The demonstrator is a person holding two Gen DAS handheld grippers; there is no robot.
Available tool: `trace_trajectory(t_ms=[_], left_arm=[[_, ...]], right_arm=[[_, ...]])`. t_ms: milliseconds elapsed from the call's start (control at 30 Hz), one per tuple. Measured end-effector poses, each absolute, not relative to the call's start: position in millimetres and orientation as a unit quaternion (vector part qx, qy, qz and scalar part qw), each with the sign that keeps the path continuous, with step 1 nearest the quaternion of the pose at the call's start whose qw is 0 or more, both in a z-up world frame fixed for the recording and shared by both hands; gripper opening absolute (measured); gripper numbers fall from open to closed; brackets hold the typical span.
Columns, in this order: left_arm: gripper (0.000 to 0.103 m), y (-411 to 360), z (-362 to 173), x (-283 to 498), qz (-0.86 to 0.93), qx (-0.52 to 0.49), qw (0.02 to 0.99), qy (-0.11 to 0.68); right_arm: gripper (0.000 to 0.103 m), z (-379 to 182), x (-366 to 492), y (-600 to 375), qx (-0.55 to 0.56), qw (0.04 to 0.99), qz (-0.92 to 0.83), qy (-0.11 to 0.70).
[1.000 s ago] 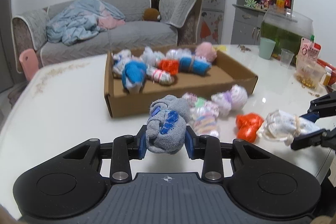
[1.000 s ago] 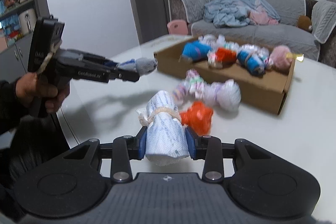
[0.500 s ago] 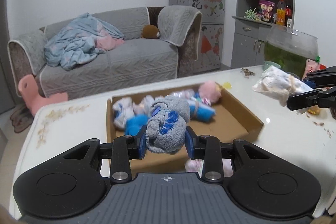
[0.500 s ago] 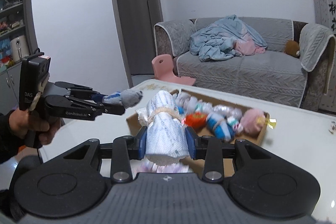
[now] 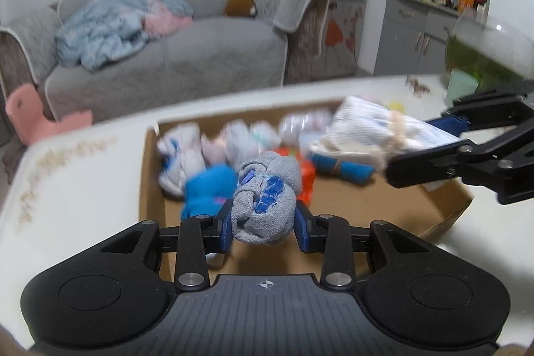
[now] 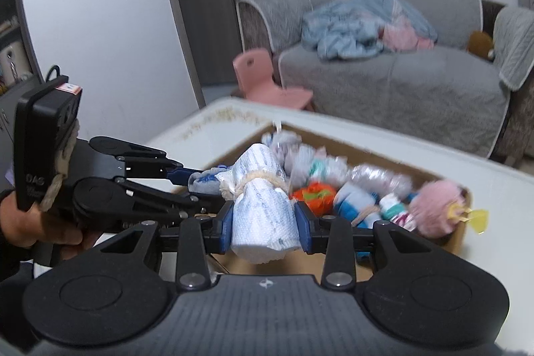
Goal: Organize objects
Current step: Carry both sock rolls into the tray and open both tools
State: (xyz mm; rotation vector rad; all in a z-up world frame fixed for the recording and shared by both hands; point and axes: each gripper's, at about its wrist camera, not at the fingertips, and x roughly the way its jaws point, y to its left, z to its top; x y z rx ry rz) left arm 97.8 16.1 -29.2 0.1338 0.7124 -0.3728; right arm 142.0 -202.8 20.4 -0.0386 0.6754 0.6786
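- the left gripper (image 5: 263, 219) stays clamped on a grey-and-blue sock roll (image 5: 265, 206), now above the cardboard box's (image 5: 152, 189) near edge instead of the bare table.
- at 2 o'clock, the right gripper (image 6: 263, 217) has also arrived over the box, squeezing a white sock bundle (image 6: 262, 206).
- likely next: dropping both among the rolled socks (image 6: 360, 189) inside.

A gray sofa (image 5: 173, 62) has a blue blanket (image 5: 110, 25) on it. A little pink chair (image 6: 263, 82) stands beside it.

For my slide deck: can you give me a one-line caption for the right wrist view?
Right gripper holds a white sock bundle over the cardboard box, beside the left gripper.
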Motion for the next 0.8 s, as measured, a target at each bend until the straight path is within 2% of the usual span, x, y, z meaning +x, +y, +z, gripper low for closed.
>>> trace_trajectory(t_ms=[367,800], left_arm=[[0.042,24,-51,104,-0.160,0.099,0.914,0.360],[0.044,27,-61,103,-0.151,0.072,0.905,0.391]], right_arm=[[0.034,-8,161,-177,-0.030,0.873,0.310,0.376],[0.034,-27,165,-160,-0.029,0.866,0.288,0.409]])
